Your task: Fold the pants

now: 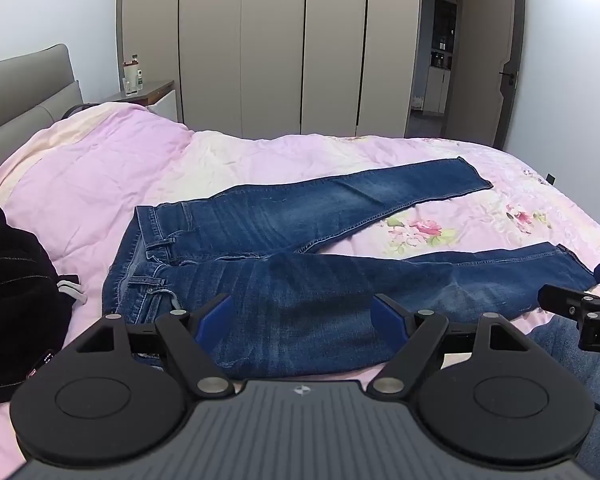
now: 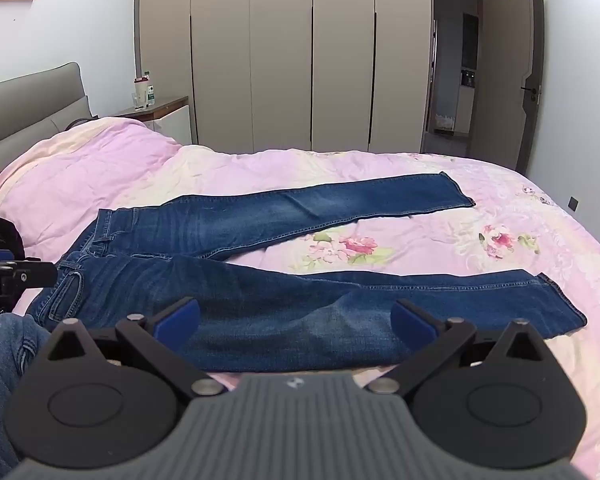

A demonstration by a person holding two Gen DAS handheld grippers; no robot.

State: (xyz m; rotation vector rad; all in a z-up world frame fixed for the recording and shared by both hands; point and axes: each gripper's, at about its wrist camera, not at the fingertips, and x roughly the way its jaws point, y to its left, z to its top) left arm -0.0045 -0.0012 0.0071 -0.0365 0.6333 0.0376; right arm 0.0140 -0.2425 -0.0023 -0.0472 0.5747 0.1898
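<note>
- Bed (image 1: 100, 168) with a pink quilt fills both views.
- Jeans (image 1: 260, 240) lie flat on it, legs spread in a V, waistband to the left.
- Left gripper (image 1: 302, 320) hovers over the near thigh, fingers spread, gripping nothing.
- Right gripper (image 2: 296, 318) hovers over the near leg, likewise spread and unladen.

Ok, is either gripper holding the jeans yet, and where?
Nothing is held. The left gripper and right gripper are both open, hovering over the near leg of the blue denim jeans, which lie spread on the pink floral quilt.
</note>
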